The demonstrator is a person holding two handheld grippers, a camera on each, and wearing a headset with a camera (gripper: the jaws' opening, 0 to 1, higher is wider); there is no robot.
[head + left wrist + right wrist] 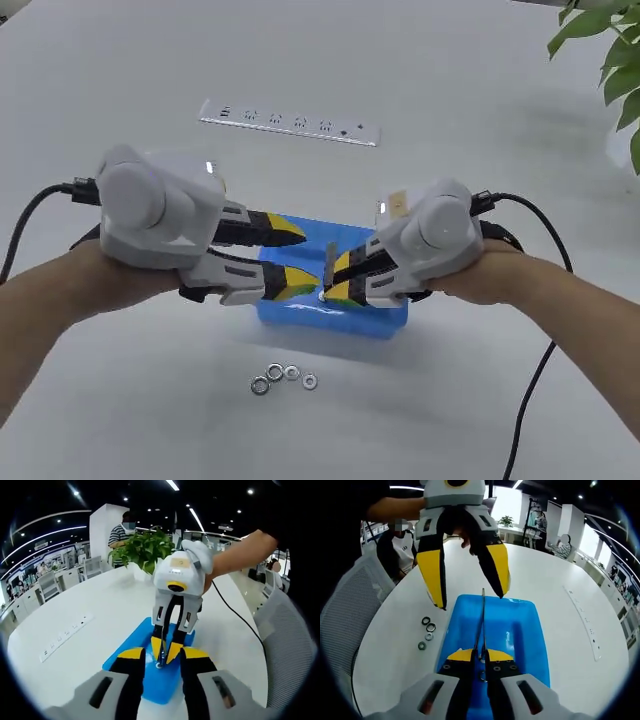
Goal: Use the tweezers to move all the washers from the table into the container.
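Right gripper view, tool (480,656) clamping tweezers (482,622), above container (522,630)

The table (450,90) is being shown in plain, unpatterned white. The container (335,320) is being rendered in bright blue. The left gripper (300,257) and the right gripper (332,280) are being seen with pale grey-white bodies and black jaws tipped in yellow. The tweezers (329,258) are being shown as silver, and the washers (283,378) near the table's front edge as silver-grey. The cables (530,400) are being shown in black, the power strip (290,122) in white, and the plant leaves (615,60) at the far right corner in green.
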